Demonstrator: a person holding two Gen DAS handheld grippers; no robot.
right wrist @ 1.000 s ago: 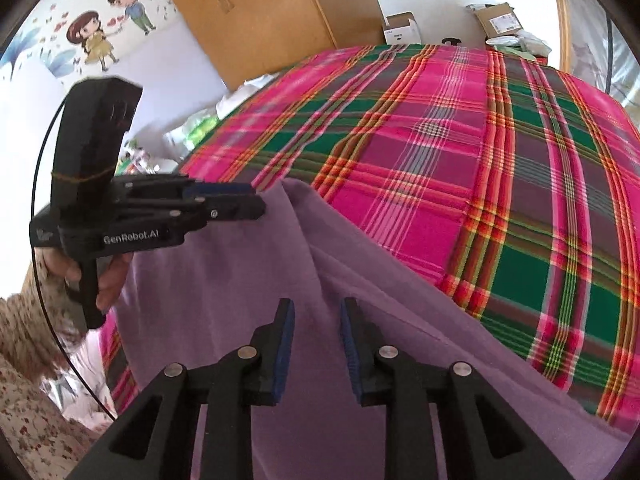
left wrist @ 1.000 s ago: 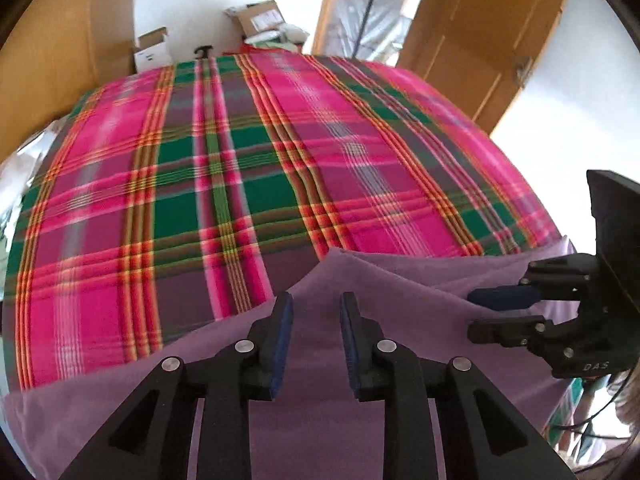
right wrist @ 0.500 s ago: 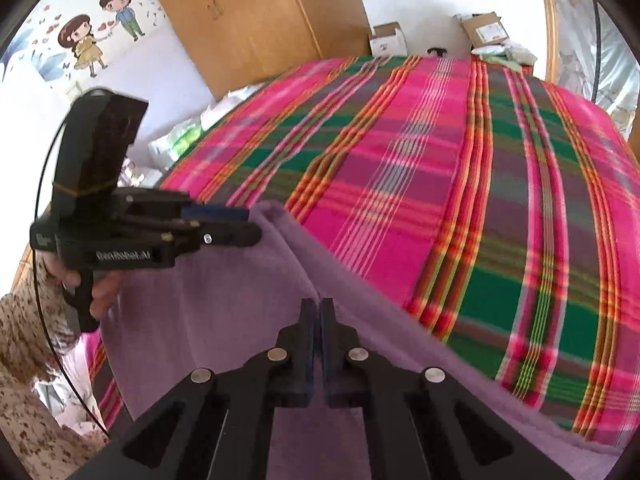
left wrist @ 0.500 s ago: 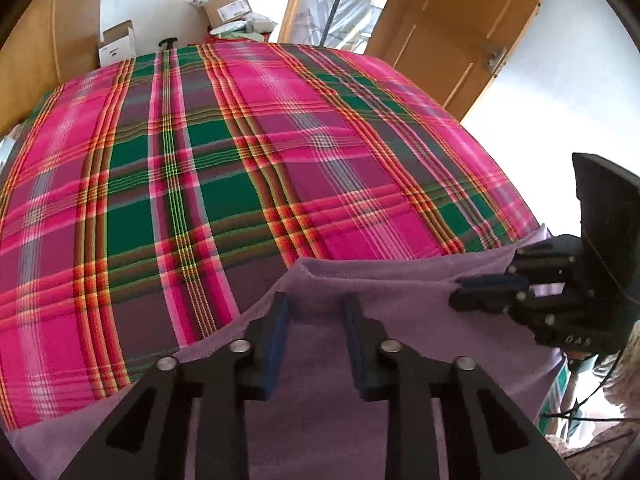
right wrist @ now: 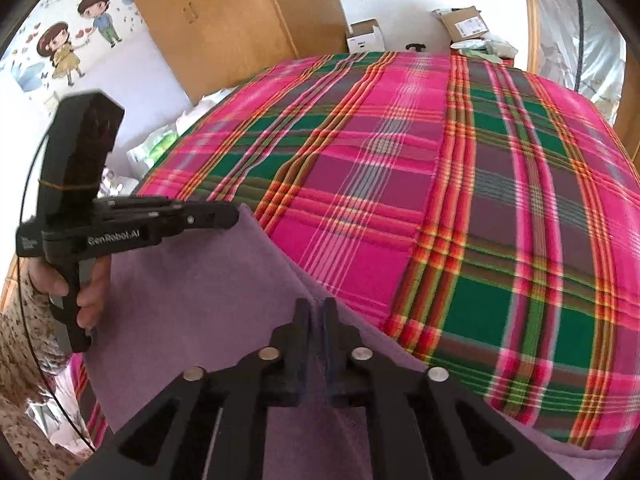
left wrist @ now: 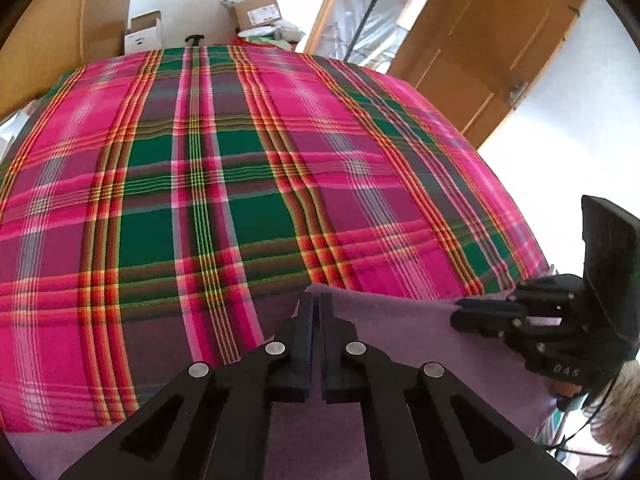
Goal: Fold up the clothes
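Observation:
A plain purple garment [left wrist: 404,332] lies at the near edge of a bed under a pink, green and red plaid cover [left wrist: 248,184]. My left gripper [left wrist: 319,300] is shut on the garment's top edge near one corner. In the same view my right gripper [left wrist: 460,314] pinches the edge further right. The right wrist view shows the purple garment [right wrist: 192,300] stretched between my right gripper [right wrist: 318,306], shut on its edge, and my left gripper [right wrist: 234,216] clamped on the far corner, held by a hand [right wrist: 86,292].
Wooden wardrobe [right wrist: 224,20] stands behind the bed on the left, a wooden door [left wrist: 488,52] on the right. Cardboard boxes [left wrist: 256,12] sit on the floor past the bed's far end. Bags lie beside the bed [right wrist: 156,148].
Both grippers went from open to shut on the purple garment's top edge, the right first, then the left. The edge is now raised and pulled taut between them.

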